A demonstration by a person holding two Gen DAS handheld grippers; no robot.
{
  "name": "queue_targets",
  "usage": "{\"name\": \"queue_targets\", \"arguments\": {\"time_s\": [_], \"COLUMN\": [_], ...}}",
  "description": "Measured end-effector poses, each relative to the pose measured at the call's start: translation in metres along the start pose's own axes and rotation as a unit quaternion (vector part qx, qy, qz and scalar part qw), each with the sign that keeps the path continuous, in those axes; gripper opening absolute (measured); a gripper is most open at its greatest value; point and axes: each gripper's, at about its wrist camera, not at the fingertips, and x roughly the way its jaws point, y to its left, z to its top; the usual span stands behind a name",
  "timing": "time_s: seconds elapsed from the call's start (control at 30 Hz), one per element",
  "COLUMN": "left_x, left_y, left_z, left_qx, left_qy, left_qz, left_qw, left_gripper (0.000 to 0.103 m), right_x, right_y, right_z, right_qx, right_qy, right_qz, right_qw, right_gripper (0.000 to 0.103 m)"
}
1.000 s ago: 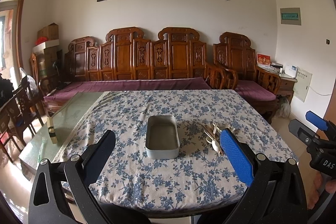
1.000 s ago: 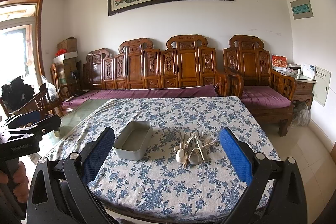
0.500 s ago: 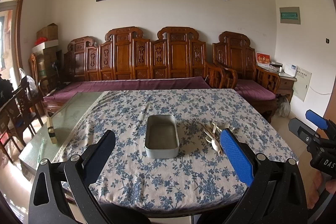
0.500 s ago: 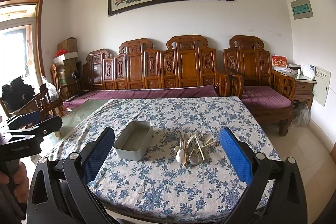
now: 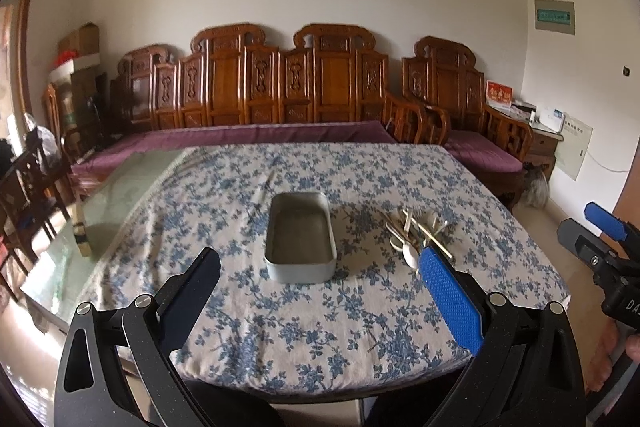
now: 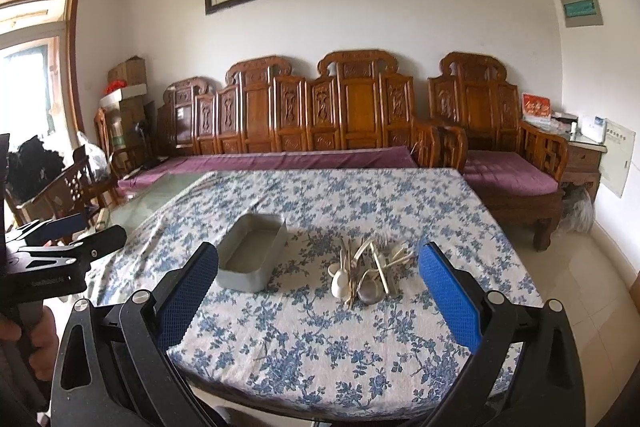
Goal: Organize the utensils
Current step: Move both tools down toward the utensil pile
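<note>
An empty grey metal tin (image 5: 300, 243) stands on the blue-flowered tablecloth (image 5: 320, 319); it also shows in the right wrist view (image 6: 251, 251). A pile of utensils (image 5: 416, 233), spoons, forks and chopsticks, lies to its right, seen closer in the right wrist view (image 6: 366, 267). My left gripper (image 5: 320, 287) is open and empty, held short of the table's near edge, facing the tin. My right gripper (image 6: 318, 279) is open and empty, held short of the near edge, facing the pile.
A carved wooden sofa (image 5: 280, 99) with purple cushions lines the far wall. A wooden armchair (image 6: 500, 147) stands at the right. Bare glass tabletop (image 5: 132, 183) shows left of the cloth. Chairs (image 5: 28, 195) stand at the far left.
Both grippers have moved forward and a little lower toward the table; tin and utensils look larger. Nothing on the table has moved.
</note>
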Motion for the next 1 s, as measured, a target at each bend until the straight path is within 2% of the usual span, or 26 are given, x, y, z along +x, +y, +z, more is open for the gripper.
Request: {"name": "queue_targets", "arguments": {"time_s": [0.33, 0.4, 0.47, 0.67, 0.83, 1.0], "left_x": [0.059, 0.070, 0.083, 0.121, 0.149, 0.174], "left_y": [-0.005, -0.007, -0.010, -0.026, -0.040, -0.053], "left_z": [-0.016, -0.019, -0.020, -0.019, -0.020, -0.026], "left_qx": [0.011, 0.015, 0.017, 0.045, 0.059, 0.073], "left_qy": [0.051, 0.059, 0.070, 0.088, 0.109, 0.130], "left_qz": [-0.010, -0.014, -0.019, -0.030, -0.045, -0.056], "left_qw": [0.9986, 0.9980, 0.9972, 0.9946, 0.9913, 0.9872], "left_gripper": [0.097, 0.097, 0.097, 0.097, 0.097, 0.097], "right_x": [0.057, 0.070, 0.084, 0.130, 0.171, 0.216], "right_y": [-0.026, -0.031, -0.036, -0.055, -0.074, -0.086], "right_z": [-0.028, -0.034, -0.038, -0.047, -0.051, -0.056], "right_qx": [0.004, -0.001, -0.004, -0.018, -0.015, -0.023], "right_qy": [0.048, 0.060, 0.074, 0.116, 0.155, 0.195], "right_qz": [0.004, 0.005, 0.005, 0.003, 0.009, 0.017], "right_qw": [0.999, 0.998, 0.997, 0.993, 0.988, 0.980], "right_gripper": [0.100, 0.094, 0.081, 0.056, 0.042, 0.038]}}
